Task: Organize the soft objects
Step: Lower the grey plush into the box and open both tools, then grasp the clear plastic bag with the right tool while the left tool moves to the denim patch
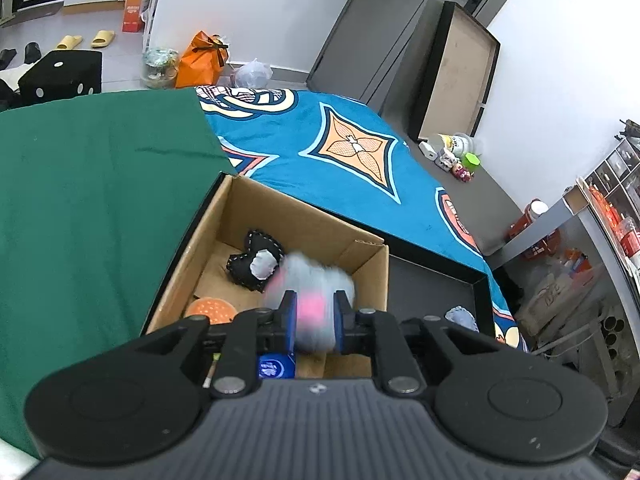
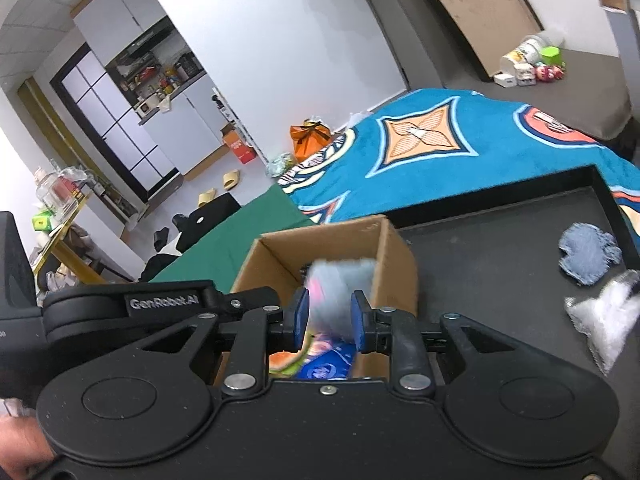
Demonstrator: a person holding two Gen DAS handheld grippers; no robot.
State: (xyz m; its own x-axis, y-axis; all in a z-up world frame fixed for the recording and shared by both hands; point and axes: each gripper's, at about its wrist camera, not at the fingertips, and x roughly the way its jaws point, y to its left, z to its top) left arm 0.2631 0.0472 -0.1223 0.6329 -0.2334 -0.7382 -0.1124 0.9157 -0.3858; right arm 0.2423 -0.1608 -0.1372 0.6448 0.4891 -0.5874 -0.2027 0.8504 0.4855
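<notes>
Left wrist view: left gripper (image 1: 313, 316) over cardboard box (image 1: 360, 242), jaws narrow, blurred grey-pink plush toy (image 1: 310, 284) between pads; contact unclear from blur. Only here: black stitched plush (image 1: 252, 260) beyond fingertips, orange dimpled ball (image 1: 211, 310) left of tongs, blue packet (image 1: 274, 368) under them, all inside box.

Right wrist view: right gripper (image 2: 329, 316) at same box, jaws slightly apart, same toy blurred between, grip uncertain. Only here: black tray (image 2: 500, 264) right of tongs holds denim scrap (image 2: 586, 254) and white fluffy piece (image 2: 604, 316).

Left tool (image 1: 313, 314) and right tool (image 2: 329, 318) angled downward, jaws slightly parted
</notes>
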